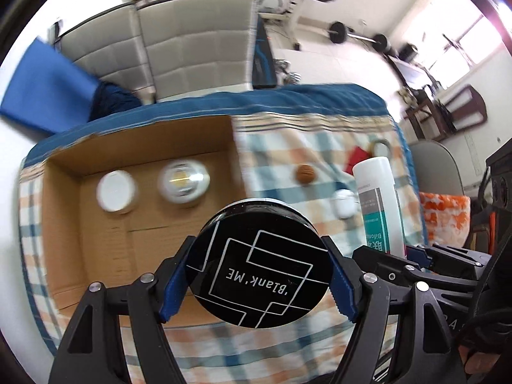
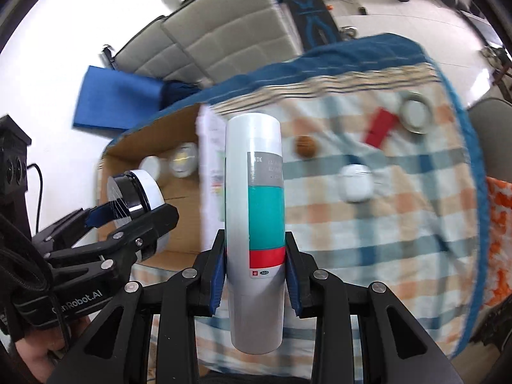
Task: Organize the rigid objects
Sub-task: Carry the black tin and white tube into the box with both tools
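Observation:
My left gripper (image 1: 256,283) is shut on a round black compact (image 1: 260,264) marked "Blank ME", held above the near edge of an open cardboard box (image 1: 64,211); it also shows in the right wrist view (image 2: 128,204). The box holds a white round jar (image 1: 116,192) and a clear-lidded round case (image 1: 184,180). My right gripper (image 2: 254,272) is shut on a white cylinder tube (image 2: 254,198) with teal and red bands, held upright over the checked cloth, right of the box.
On the checked cloth (image 2: 400,224) lie a walnut (image 2: 305,146), a white earbud case (image 2: 355,183), a red flat piece (image 2: 379,127) and a tape roll (image 2: 415,116). A grey sofa (image 2: 224,32) and a blue folder (image 2: 118,99) lie beyond the table.

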The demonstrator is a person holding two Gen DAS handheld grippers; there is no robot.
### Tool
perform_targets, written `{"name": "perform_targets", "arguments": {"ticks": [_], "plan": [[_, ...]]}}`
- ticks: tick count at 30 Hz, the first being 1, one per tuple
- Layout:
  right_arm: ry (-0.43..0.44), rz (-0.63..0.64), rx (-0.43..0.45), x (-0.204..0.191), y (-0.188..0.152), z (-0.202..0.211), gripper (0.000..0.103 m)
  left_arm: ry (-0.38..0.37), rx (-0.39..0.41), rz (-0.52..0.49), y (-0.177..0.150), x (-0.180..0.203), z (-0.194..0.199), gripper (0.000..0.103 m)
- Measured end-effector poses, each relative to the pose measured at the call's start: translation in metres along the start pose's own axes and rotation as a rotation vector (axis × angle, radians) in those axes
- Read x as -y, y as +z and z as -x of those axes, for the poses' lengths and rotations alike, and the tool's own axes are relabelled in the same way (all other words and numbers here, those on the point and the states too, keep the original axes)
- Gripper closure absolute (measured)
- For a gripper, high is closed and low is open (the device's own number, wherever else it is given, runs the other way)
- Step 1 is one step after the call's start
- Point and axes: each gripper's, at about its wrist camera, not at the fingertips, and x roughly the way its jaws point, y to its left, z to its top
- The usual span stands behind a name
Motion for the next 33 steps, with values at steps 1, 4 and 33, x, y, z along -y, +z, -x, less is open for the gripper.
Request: {"name": "perform_targets", "arguments": {"ticks": [1,4,33], "plan": [[0.012,0.006,-0.008,-0.015,0.001,-0.008,0.069,0.006,0.001,0.021,0.0,-0.017,0.002,0.03],[0.021,0.034,-0.03,-0.056,0.003,-0.032,0.069,0.031,-0.012,0.075,0.0,-0.067,0.002,0.03],[-0.547,0.11,-0.127,-0.155,0.065,-0.233,0.068,0.21,-0.318,0.118,0.035,-0.222,-0.169,0.03]]}}
